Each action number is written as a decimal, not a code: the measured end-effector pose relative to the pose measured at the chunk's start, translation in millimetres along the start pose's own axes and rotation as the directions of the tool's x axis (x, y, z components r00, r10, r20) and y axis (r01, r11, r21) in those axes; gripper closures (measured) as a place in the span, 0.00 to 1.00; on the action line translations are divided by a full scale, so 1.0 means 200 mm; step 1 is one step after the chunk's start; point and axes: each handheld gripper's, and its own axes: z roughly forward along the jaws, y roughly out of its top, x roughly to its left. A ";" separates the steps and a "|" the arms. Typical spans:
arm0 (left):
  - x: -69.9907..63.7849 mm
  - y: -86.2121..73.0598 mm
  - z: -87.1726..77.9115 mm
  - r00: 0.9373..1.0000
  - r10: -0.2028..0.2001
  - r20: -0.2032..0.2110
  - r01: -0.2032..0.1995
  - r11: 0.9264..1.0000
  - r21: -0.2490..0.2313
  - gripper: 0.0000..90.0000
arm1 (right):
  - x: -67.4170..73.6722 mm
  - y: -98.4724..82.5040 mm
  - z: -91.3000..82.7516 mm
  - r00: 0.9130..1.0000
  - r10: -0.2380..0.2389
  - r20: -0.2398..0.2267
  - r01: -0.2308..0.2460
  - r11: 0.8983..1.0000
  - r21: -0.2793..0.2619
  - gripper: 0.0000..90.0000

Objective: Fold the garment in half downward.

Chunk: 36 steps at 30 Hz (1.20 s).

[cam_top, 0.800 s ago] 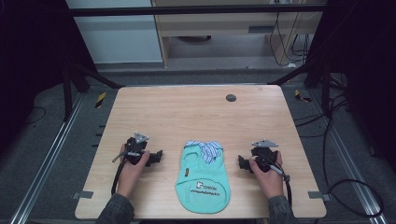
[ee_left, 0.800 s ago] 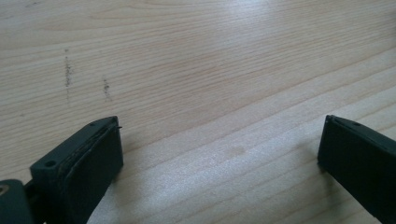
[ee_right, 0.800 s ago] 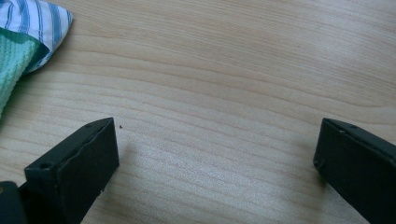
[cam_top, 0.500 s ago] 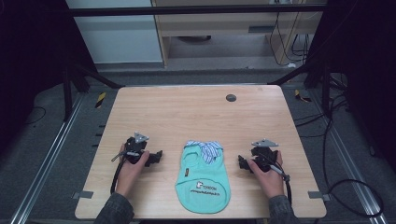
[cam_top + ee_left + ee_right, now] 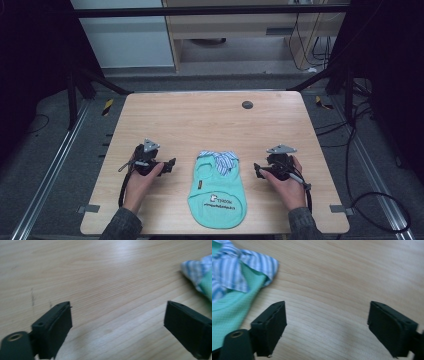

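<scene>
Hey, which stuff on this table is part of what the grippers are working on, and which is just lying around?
In the job:
- mint-green pet shirt with striped collar
- left gripper, open
- right gripper, open

Just lying about:
- small dark disc near the table's far edge

Both grippers black: left gripper (image 5: 172,163), right gripper (image 5: 256,168). Grey triangular top plates, trailing black cables. Dark grey sleeves.

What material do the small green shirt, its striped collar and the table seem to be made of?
Small green shirt: soft knit fabric, matte, probably cotton; a fine dotted weave shows in the right gripper view. Striped collar: thin woven cloth, blue and white, creased. Table: light wood or wood-look laminate, smooth, slightly shiny; grain lines show.
</scene>
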 end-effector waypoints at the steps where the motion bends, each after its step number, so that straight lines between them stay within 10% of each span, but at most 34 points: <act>1: -0.02 0.02 -0.01 1.000 0.015 0.023 -0.015 1.000 0.007 0.12 | 0.02 0.04 -0.02 1.000 -0.024 -0.016 0.024 1.000 -0.006 0.29; 8: -0.09 0.11 0.00 0.990 -0.003 0.138 0.003 1.000 -0.002 0.26 | 0.07 0.18 0.01 0.987 -0.106 -0.120 0.111 0.993 0.036 0.47; 20: -0.17 0.28 0.14 0.984 0.052 0.170 -0.063 0.996 0.064 0.43 | 0.14 0.32 0.12 0.959 -0.145 -0.242 0.153 0.988 0.012 0.79; 36: -0.25 0.38 0.35 0.979 0.082 0.186 -0.111 0.982 0.152 0.53 | 0.19 0.33 0.29 0.959 -0.133 -0.251 0.155 0.986 0.069 0.78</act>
